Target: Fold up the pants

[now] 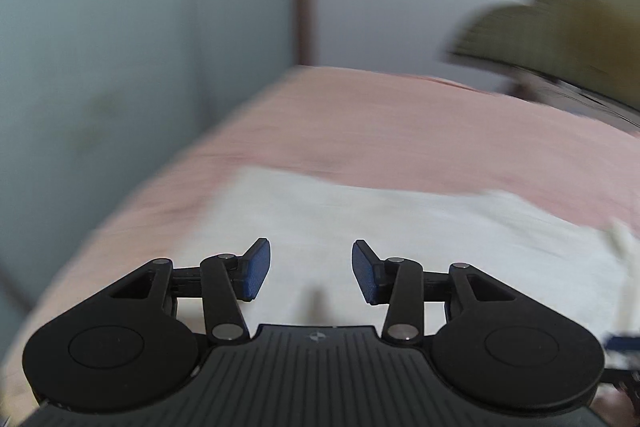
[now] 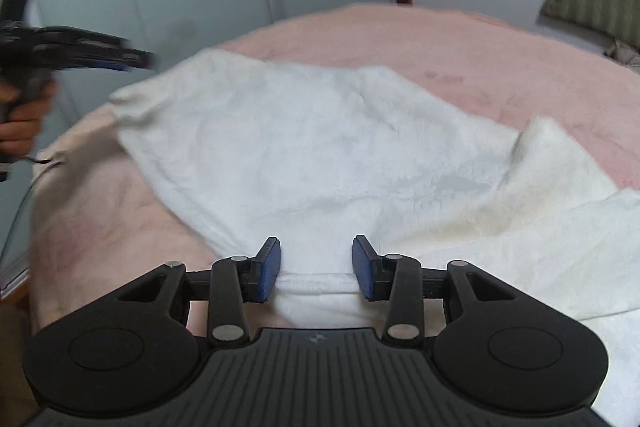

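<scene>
Your pants (image 2: 320, 155) are white and fleecy, lying crumpled on the pink bedcover (image 2: 500, 67). In the right wrist view they spread across the middle of the picture: one blunt corner reaches toward 10 o'clock, and a thicker fold of cloth bunches up toward 3 o'clock, where a yellowish tinge shows. A doubled, hemmed edge sits at 6 o'clock, low in the picture. In the left wrist view the same cloth (image 1: 400, 235) is blurred, a pale sheet running from the centre out toward 4 o'clock.
</scene>
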`<state>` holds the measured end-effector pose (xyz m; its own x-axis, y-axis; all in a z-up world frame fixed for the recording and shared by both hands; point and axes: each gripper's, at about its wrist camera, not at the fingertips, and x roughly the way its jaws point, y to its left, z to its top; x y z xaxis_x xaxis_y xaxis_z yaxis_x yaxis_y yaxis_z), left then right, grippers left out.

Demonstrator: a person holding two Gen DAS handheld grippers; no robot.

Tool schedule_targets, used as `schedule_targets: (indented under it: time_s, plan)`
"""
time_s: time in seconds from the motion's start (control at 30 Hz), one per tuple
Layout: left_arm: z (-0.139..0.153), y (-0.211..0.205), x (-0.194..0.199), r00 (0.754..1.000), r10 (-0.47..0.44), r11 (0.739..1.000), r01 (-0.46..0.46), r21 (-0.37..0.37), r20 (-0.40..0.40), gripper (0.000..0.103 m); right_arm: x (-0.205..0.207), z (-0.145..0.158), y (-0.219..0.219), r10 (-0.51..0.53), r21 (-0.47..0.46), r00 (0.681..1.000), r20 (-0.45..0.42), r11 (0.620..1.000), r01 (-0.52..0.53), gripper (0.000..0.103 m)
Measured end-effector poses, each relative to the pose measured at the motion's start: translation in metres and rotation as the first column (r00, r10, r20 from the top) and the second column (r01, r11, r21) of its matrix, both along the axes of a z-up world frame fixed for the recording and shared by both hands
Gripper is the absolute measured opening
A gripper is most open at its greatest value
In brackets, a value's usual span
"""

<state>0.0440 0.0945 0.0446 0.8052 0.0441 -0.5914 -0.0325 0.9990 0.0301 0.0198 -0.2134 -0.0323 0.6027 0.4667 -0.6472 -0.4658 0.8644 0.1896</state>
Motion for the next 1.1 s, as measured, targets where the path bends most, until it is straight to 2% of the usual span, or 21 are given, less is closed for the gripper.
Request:
schedule_targets:
  time_s: [0.07, 0.13, 0.17, 0.27, 0.37, 0.43, 0.47, 0.5, 0.53, 0.57, 0.63, 0.7, 0.73, 0.83, 0.93, 1.0, 1.07, 1.1]
  plan:
    - [-0.003, -0.03, 0.006, 0.988, -0.153, 0.987, 0.151, -0.049, -0.031, 0.053, -0.008, 0.011, -0.029, -0.067, 0.075, 0.998, 0.015, 0.995, 0.066, 0.039]
    - [-0.01, -0.062, 0.012, 0.947, -0.316, 0.945, 0.307, -0.113, -0.065, 0.055, -0.012, 0.018, -0.063, -0.229, 0.064, 0.972, 0.046, 0.972, 0.226, 0.043]
    - [-0.013, -0.077, 0.013, 0.918, -0.389, 0.915, 0.375, -0.15, -0.075, 0.055, -0.014, 0.019, -0.083, -0.332, 0.037, 0.942, 0.054, 0.943, 0.33, 0.049]
    - [-0.024, -0.121, 0.014, 0.821, -0.564, 0.817, 0.54, -0.202, -0.086, 0.059, -0.025, 0.011, -0.15, -0.573, 0.014, 0.818, 0.043, 0.819, 0.573, 0.071]
    - [-0.034, -0.157, 0.003, 0.757, -0.649, 0.758, 0.633, -0.158, -0.081, 0.059, -0.043, -0.013, -0.207, -0.746, -0.044, 0.665, -0.03, 0.666, 0.745, 0.071]
    - [-0.041, -0.172, 0.001, 0.726, -0.683, 0.729, 0.671, -0.135, -0.083, 0.059, -0.06, -0.015, -0.229, -0.789, -0.005, 0.614, -0.015, 0.614, 0.789, 0.071]
    - [-0.044, -0.179, 0.001, 0.71, -0.699, 0.715, 0.686, -0.135, -0.089, 0.059, -0.061, -0.012, -0.232, -0.822, -0.014, 0.569, -0.009, 0.569, 0.822, 0.072]
    - [-0.048, -0.189, 0.0, 0.696, -0.711, 0.702, 0.698, -0.139, -0.1, 0.059, -0.06, -0.006, -0.233, -0.841, -0.023, 0.541, 0.022, 0.54, 0.841, 0.073]
    - [-0.052, -0.194, 0.003, 0.688, -0.717, 0.696, 0.703, -0.146, -0.113, 0.059, -0.057, 0.0, -0.235, -0.837, -0.018, 0.543, 0.061, 0.543, 0.839, 0.073]
    - [-0.055, -0.198, 0.005, 0.683, -0.72, 0.693, 0.705, -0.151, -0.12, 0.059, -0.05, 0.007, -0.235, -0.825, -0.006, 0.559, 0.081, 0.56, 0.828, 0.073]
    - [-0.063, -0.206, 0.011, 0.675, -0.728, 0.685, 0.713, -0.148, -0.122, 0.059, -0.027, 0.02, -0.237, -0.786, 0.017, 0.61, 0.105, 0.614, 0.789, 0.073]
    - [-0.067, -0.213, 0.014, 0.672, -0.729, 0.684, 0.716, -0.137, -0.13, 0.058, 0.013, 0.027, -0.237, -0.754, -0.001, 0.647, 0.116, 0.651, 0.759, 0.073]
    - [-0.07, -0.214, 0.016, 0.669, -0.731, 0.683, 0.717, -0.141, -0.135, 0.053, 0.032, 0.028, -0.236, -0.737, -0.012, 0.666, 0.118, 0.669, 0.743, 0.073]
    - [-0.073, -0.217, 0.018, 0.66, -0.738, 0.674, 0.723, -0.149, -0.141, 0.049, 0.091, 0.021, -0.228, -0.695, -0.033, 0.717, 0.056, 0.716, 0.697, 0.071]
    - [-0.075, -0.217, 0.018, 0.654, -0.744, 0.668, 0.73, -0.148, -0.133, 0.049, 0.142, 0.004, -0.223, -0.703, -0.088, 0.71, -0.033, 0.71, 0.699, 0.071]
    - [-0.075, -0.218, 0.019, 0.65, -0.749, 0.662, 0.733, -0.156, -0.127, 0.049, 0.166, -0.007, -0.222, -0.74, -0.136, 0.67, -0.065, 0.671, 0.729, 0.071]
    - [-0.076, -0.221, 0.021, 0.647, -0.753, 0.658, 0.736, -0.161, -0.124, 0.049, 0.18, -0.011, -0.223, -0.762, -0.167, 0.645, -0.049, 0.643, 0.747, 0.072]
    - [-0.076, -0.221, 0.021, 0.645, -0.754, 0.656, 0.736, -0.164, -0.122, 0.049, 0.184, -0.012, -0.221, -0.759, -0.188, 0.65, -0.033, 0.644, 0.742, 0.064]
